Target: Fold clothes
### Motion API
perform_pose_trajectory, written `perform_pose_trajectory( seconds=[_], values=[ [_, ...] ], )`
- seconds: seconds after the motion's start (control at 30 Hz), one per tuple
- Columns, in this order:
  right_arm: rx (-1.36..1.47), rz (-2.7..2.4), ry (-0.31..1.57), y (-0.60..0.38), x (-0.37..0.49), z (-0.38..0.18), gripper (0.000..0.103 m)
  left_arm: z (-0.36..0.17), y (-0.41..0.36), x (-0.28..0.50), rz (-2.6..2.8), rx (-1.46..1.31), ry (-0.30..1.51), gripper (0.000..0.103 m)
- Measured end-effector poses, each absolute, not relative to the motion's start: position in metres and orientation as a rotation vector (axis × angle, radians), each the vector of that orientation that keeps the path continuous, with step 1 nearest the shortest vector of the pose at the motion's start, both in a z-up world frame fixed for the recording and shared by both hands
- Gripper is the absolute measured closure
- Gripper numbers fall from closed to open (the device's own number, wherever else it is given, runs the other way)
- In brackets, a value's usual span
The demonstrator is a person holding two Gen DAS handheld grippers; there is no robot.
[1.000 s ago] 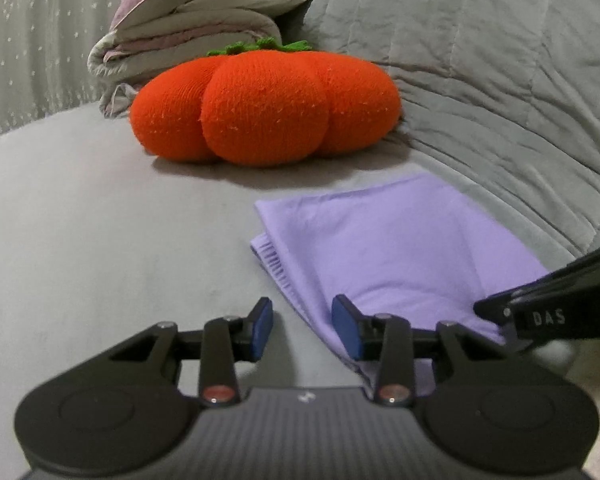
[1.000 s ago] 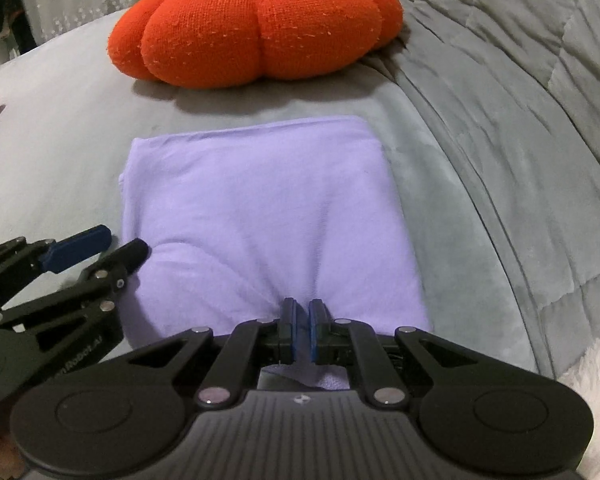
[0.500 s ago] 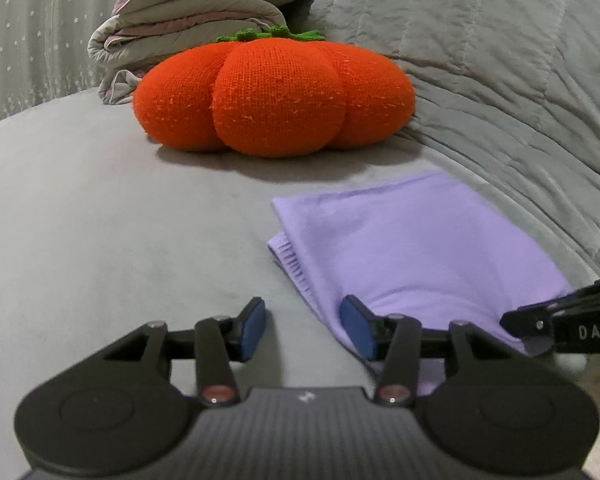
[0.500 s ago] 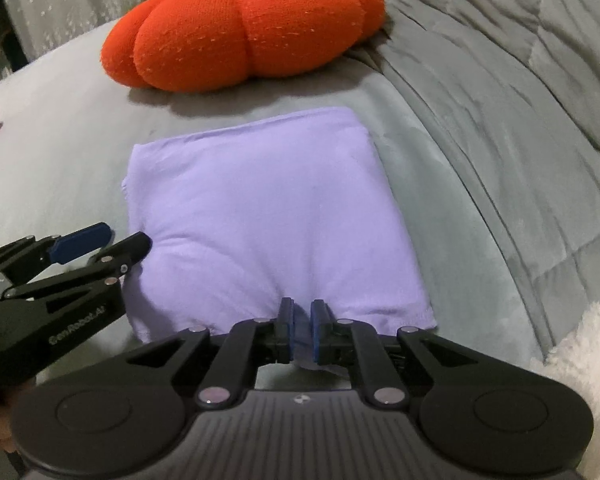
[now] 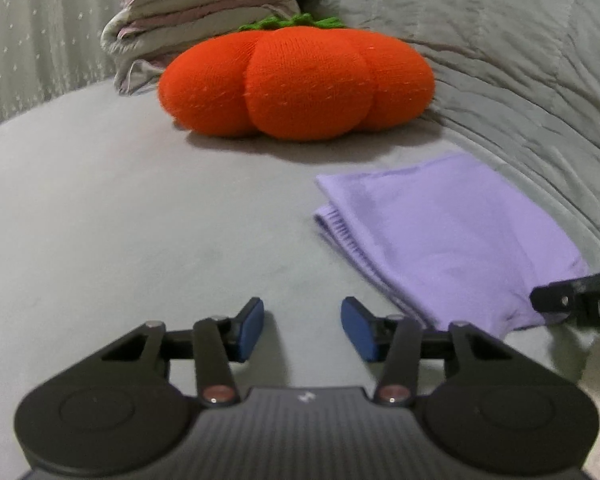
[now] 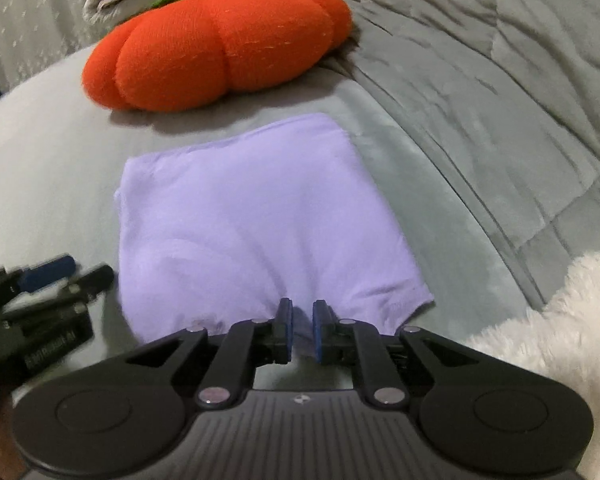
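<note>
Lying flat on the bed (image 6: pixel 440 200), the lilac garment (image 6: pixel 252 216) is already a squarish folded packet, layered edges showing on its side toward the left claw. Right claw (image 6: pixel 301 330) sits at the packet's near hem, jaws narrowly parted w/ the hem fabric between the pads; can't tell if pads are pinching it or just straddling it. Left claw (image 5: pixel 302 330) is wide apart, holding nothing, over bare bed; garment lies ahead and to its right, well clear of its pads. Right claw is clearly the nearer one. Packet runs slightly longer away from the right claw than across, far edge just short of the orange pumpkin cushion (image 6: pixel 220 36). Stack of folded bedding (image 5: pixel 204 12) sits behind the cushion.

Judgement: fits either a last fold being released or a hem being gripped for another fold; frames don't settle which. Either way the key relation is hem dead ahead of the right claw, fold axis running toward the cushion.
</note>
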State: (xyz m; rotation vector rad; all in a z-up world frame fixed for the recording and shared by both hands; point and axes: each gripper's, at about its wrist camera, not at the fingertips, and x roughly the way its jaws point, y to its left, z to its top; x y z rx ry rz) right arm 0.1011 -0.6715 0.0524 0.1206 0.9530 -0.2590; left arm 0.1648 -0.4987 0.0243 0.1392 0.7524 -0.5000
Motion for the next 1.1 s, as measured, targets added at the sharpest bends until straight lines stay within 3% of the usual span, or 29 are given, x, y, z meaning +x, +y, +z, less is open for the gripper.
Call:
perform_pose_trajectory(
  seconds=[0.07, 0.67, 0.7, 0.73, 0.77, 0.8, 0.83, 0.87, 0.9, 1.1],
  values=[
    [0.069, -0.249, 0.963, -0.660, 0.098, 0.054, 0.082, 0.025, -0.494, 0.162, -0.500, 0.133, 0.761, 0.059],
    [0.134, -0.305, 0.810, -0.613, 0.026, 0.093, 0.080, 0.063, -0.443, 0.114, -0.540, 0.030, 0.812, 0.059],
    [0.152, -0.303, 0.795, -0.613, 0.019, 0.097, 0.078, 0.067, -0.442, 0.111, -0.560, 0.017, 0.813, 0.055],
    [0.175, -0.301, 0.777, -0.613, 0.013, 0.102, 0.075, 0.071, -0.440, 0.109, -0.580, 0.003, 0.814, 0.051],
    [0.185, -0.302, 0.760, -0.612, 0.010, 0.105, 0.062, 0.074, -0.438, 0.106, -0.600, -0.012, 0.816, 0.037],
    [0.192, -0.304, 0.743, -0.610, 0.006, 0.108, 0.051, 0.078, -0.437, 0.104, -0.621, -0.026, 0.817, 0.013],
    [0.176, -0.322, 0.722, -0.607, 0.005, 0.110, 0.021, 0.081, -0.436, 0.102, -0.610, -0.023, 0.803, 0.008],
    [0.160, -0.340, 0.700, -0.604, 0.003, 0.112, 0.004, 0.084, -0.435, 0.099, -0.597, -0.018, 0.787, 0.001],
    [0.146, -0.358, 0.679, -0.601, 0.001, 0.114, 0.000, 0.085, -0.433, 0.100, -0.587, -0.017, 0.791, 0.000],
    [0.200, -0.349, 0.664, -0.596, 0.001, 0.122, 0.000, 0.091, -0.421, 0.105, -0.517, 0.012, 0.791, 0.000]
  ],
)
